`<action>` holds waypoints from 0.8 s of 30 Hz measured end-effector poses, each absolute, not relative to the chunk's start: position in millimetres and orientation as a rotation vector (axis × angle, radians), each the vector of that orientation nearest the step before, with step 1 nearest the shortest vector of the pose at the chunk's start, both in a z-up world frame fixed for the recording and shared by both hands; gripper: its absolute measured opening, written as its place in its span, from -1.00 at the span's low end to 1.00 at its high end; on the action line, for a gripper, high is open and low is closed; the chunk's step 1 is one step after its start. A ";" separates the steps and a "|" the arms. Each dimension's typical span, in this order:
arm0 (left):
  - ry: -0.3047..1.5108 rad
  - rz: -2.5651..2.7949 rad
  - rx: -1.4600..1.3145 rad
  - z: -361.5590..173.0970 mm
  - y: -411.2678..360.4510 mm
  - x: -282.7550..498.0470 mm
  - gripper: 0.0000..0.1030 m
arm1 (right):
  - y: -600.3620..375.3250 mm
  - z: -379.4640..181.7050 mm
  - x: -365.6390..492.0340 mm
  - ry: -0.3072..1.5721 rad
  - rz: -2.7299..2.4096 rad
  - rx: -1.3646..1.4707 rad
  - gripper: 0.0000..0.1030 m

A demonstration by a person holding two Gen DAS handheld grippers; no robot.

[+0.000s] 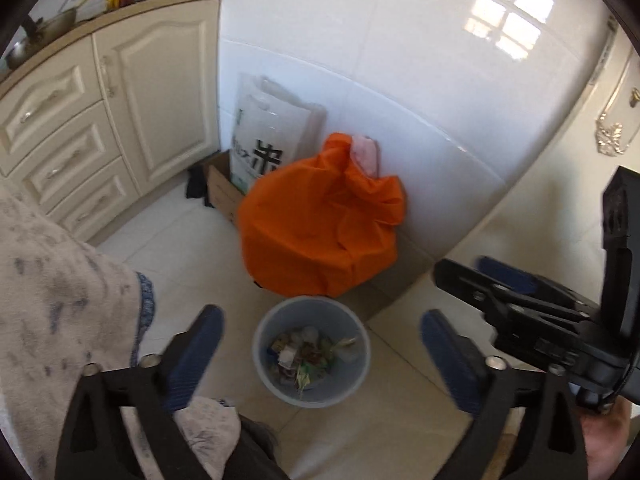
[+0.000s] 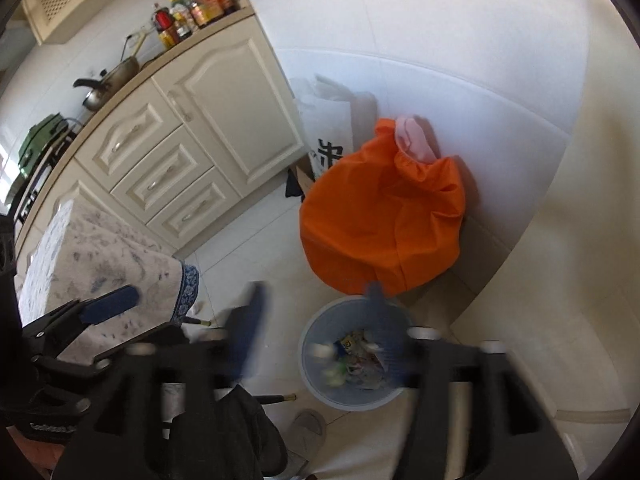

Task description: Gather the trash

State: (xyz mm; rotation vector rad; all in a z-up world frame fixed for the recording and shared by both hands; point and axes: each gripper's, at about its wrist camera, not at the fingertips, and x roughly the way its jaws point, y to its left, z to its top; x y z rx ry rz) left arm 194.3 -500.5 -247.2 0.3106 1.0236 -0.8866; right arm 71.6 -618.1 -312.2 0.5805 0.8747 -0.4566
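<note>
While both claws hang over the floor tilted steeply down, each stands spread wide with nothing between its blue pads: the left gripper (image 1: 320, 356) frames the bin from above, and the right gripper (image 2: 316, 316), blurred in its own view, does the same from a little to one side. Directly beneath them sits the round pale-blue plastic wastebasket (image 1: 312, 350), upright on the cream floor tiles (image 1: 188, 240), holding a loose heap of wrappers and scraps (image 1: 306, 354) that covers its bottom. Just behind it, seemingly close enough to touch, slumps a big orange cloth bag (image 1: 324, 216), leaning on the white tiled wall (image 1: 380, 80). Further back stand a white printed sack (image 1: 264, 140) in a cardboard box (image 1: 222, 190) and the cream kitchen cabinet (image 1: 160, 104). A speckled fleece sleeve (image 1: 60, 280) crowds the left side.

I'd judge the basket light and fairly stiff, though thin plastic flexes and its smooth wall would slip under a side squeeze. The rim is the sensible hold, one pad inside and one outside. The scraps look feather-light and crumply, easy to pinch but easy to spill if the bin tips.
</note>
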 end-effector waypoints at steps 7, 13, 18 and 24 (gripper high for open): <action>0.939 -0.821 0.322 -232.7 -482.5 166.3 0.97 | -623.3 -302.2 61.2 0.852 -0.496 0.636 1.00; 0.851 -0.810 0.283 -201.2 -441.7 138.5 0.97 | -605.8 -275.7 58.9 0.819 -0.475 0.614 1.00; 0.773 -0.790 0.242 -171.7 -388.8 117.4 0.97 | -579.0 -246.7 59.9 0.786 -0.444 0.573 1.00; 0.672 -0.722 0.182 -130.4 -305.2 86.9 0.97 | -535.5 -208.5 67.9 0.738 -0.374 0.517 1.00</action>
